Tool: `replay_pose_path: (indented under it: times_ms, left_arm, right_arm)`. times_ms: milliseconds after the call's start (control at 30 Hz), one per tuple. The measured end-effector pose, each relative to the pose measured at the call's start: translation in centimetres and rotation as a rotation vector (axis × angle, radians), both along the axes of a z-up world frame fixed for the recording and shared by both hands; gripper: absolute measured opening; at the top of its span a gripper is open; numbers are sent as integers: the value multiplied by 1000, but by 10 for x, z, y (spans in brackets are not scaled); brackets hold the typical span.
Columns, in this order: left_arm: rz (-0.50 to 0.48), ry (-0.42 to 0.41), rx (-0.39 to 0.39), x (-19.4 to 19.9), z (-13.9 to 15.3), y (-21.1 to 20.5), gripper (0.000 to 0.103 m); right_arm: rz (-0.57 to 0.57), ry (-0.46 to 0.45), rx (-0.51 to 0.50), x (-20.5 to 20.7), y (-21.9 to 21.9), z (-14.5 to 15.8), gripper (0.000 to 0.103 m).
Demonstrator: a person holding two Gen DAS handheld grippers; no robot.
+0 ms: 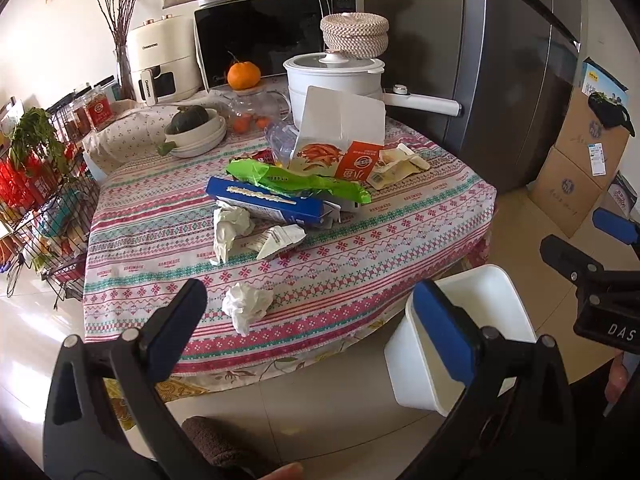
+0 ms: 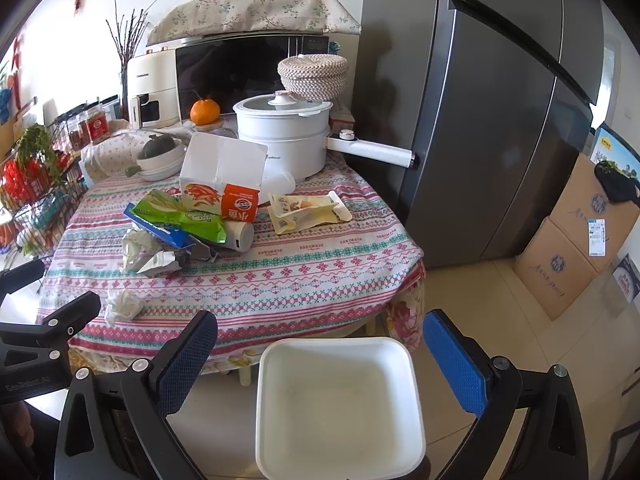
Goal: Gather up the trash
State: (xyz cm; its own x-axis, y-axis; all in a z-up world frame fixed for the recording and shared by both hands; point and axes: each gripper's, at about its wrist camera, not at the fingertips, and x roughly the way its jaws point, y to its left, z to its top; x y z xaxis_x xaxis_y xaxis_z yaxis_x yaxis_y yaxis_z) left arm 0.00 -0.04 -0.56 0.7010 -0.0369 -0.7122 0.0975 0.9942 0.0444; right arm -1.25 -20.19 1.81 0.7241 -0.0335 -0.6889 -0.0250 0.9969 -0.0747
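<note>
A heap of trash lies mid-table: a blue box (image 1: 264,200), a green wrapper (image 1: 296,180), an orange carton (image 1: 356,160), a white box (image 1: 340,128), a yellowish pouch (image 1: 400,164), a silver wrapper (image 1: 280,240) and a crumpled tissue (image 1: 230,228). Another tissue ball (image 1: 246,306) sits alone near the front edge. My left gripper (image 1: 316,316) is open just before that tissue ball, holding nothing. On the floor by the table stands an empty white bin (image 2: 340,400). My right gripper (image 2: 322,354) hangs open over the bin, also holding nothing.
The table has a striped patterned cloth (image 2: 300,272). At the back stand a white pot (image 2: 280,136) with a long handle, a microwave (image 2: 240,72), an air fryer (image 2: 150,92) and a bowl with a squash (image 1: 196,128). A wire rack (image 1: 40,200) stands left; a grey fridge (image 2: 500,120) and cardboard boxes (image 2: 568,240) right.
</note>
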Motion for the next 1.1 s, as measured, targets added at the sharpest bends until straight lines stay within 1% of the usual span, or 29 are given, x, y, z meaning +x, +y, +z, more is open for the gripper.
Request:
replay_pose_path:
  times_ms: [1100]
  left_arm:
    - [3, -1, -1, 1, -2, -2, 102]
  right_arm:
    - [5, 3, -4, -1, 3, -3, 103]
